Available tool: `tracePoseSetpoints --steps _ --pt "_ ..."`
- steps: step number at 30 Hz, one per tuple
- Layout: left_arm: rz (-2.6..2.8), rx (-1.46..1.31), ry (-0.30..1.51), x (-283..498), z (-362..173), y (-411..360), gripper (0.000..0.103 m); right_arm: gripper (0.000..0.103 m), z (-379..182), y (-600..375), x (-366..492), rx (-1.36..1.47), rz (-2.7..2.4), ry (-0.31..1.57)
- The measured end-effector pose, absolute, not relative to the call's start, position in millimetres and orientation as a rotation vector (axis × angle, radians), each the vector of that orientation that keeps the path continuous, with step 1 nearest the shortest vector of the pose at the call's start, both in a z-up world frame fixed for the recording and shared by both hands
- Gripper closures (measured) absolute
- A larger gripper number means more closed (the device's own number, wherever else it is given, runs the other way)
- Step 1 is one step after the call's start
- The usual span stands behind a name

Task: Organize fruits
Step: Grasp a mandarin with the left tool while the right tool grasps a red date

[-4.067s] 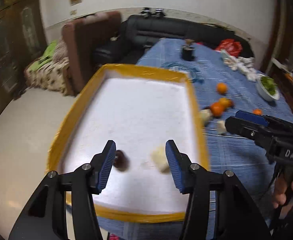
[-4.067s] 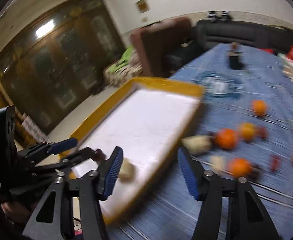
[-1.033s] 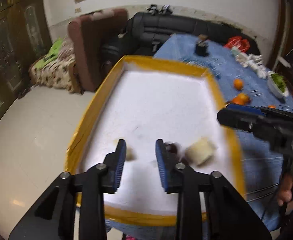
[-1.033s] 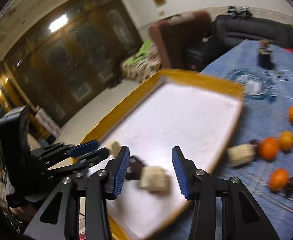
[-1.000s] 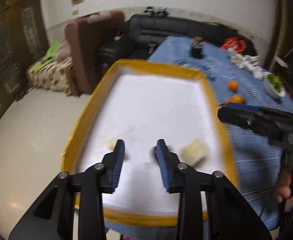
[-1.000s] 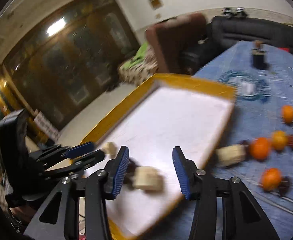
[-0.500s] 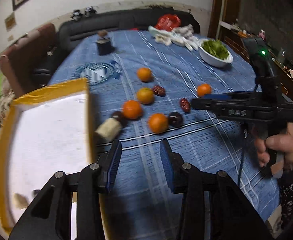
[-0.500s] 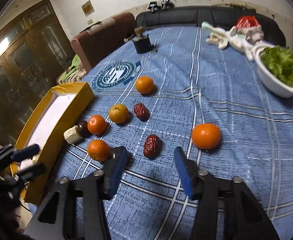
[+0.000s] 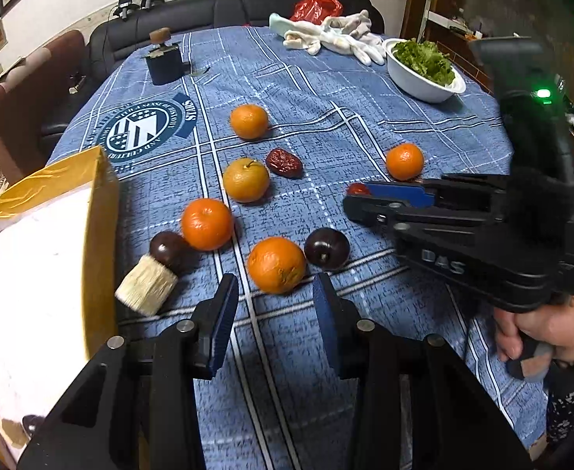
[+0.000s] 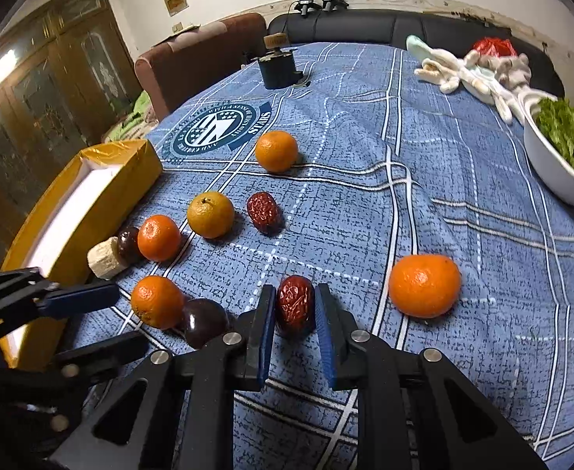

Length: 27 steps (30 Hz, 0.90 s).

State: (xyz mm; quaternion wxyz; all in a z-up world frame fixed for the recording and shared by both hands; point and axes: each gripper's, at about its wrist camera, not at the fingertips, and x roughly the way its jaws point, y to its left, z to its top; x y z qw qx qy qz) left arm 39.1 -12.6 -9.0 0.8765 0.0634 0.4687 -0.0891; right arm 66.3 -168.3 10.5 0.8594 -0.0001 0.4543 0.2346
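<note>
Status: the task is at an early stage, in my judgement. The yellow-rimmed tray (image 9: 103, 203) is the reference landmark and the evident collection point; in the left wrist view only a couple of small pieces (image 9: 20, 429) show at its near corner, too small to identify. Most fruit lies outside the tray on the blue checked worktop (image 9: 365, 90). Just beside the tray wall are a pale cut piece (image 9: 146, 284), a dark round fruit (image 9: 167, 246) and an orange (image 9: 206, 224). Farther from the tray are a yellower orange (image 9: 246, 180), a red date (image 9: 285, 162) and another orange (image 9: 249, 121); one orange (image 9: 404, 161) lies well apart from the tray. My right gripper (image 10: 295, 323) has its jaws closed on a second red date (image 10: 295, 305), which rests on the worktop, well apart from the tray. My left gripper (image 9: 273, 313) has its jaws parted and empty, with an orange (image 9: 276, 264) just beyond the tips and a dark plum (image 9: 326, 248) touching that orange on the side away from the tray. Remaining work: carry the gripped date to the tray, then collect every loose fruit listed above.
</note>
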Motion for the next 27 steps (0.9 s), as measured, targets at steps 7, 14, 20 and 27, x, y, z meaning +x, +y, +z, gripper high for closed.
tracePoseSetpoints --steps 7,14,20,27 --pt "-0.203 0.119 1.019 58.5 -26.3 -18.3 0.066 0.083 9.4 -187.6 73.5 0.138 0.538 1.0" --pt "-0.204 0.083 0.985 60.2 -23.4 -17.9 0.073 0.083 9.4 -187.5 73.8 0.148 0.538 1.001" --pt "-0.203 0.073 0.956 60.3 -20.9 -21.3 0.074 0.083 9.8 -188.6 72.2 0.168 0.55 1.005" --pt "-0.193 0.052 0.923 48.6 -14.5 -20.8 0.074 0.083 20.7 -189.8 65.8 0.178 0.567 0.948"
